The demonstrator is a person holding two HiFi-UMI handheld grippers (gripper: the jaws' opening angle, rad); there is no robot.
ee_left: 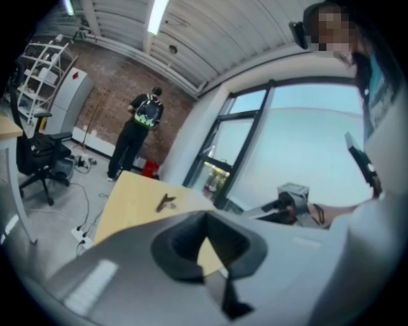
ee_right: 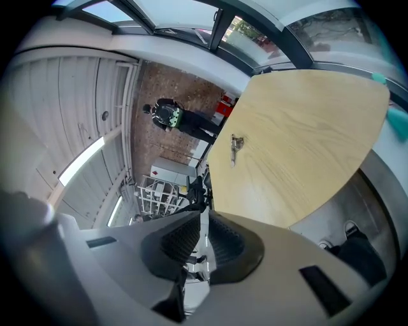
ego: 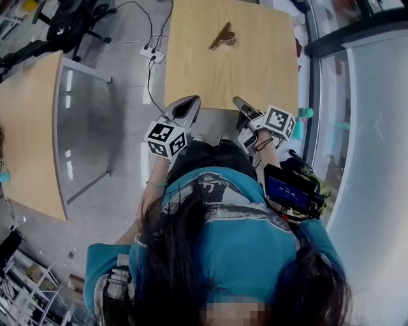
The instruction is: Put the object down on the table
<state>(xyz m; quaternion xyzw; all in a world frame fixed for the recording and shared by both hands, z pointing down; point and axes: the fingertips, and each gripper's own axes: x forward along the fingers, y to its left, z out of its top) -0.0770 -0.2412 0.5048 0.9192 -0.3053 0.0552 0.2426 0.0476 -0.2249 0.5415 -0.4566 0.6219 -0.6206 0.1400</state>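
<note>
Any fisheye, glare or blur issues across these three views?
Head view: mild bowing, table and object sharp, evenly lit. Left gripper view: strong fisheye, black corners, ceiling light blown out, foreground soft. Right gripper view: strong fisheye, table edge curves, object small but legible.

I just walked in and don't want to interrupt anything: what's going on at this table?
A person stands at the near edge of the light wooden table with a hand-held tool in each hand. The left tool has its jaws together. The right tool shows a thin slit between its jaws. Neither holds anything. A small dark-brown object with a silvery part lies toward the table's far end, apart from both tools, so the put-down looks done.
</note>
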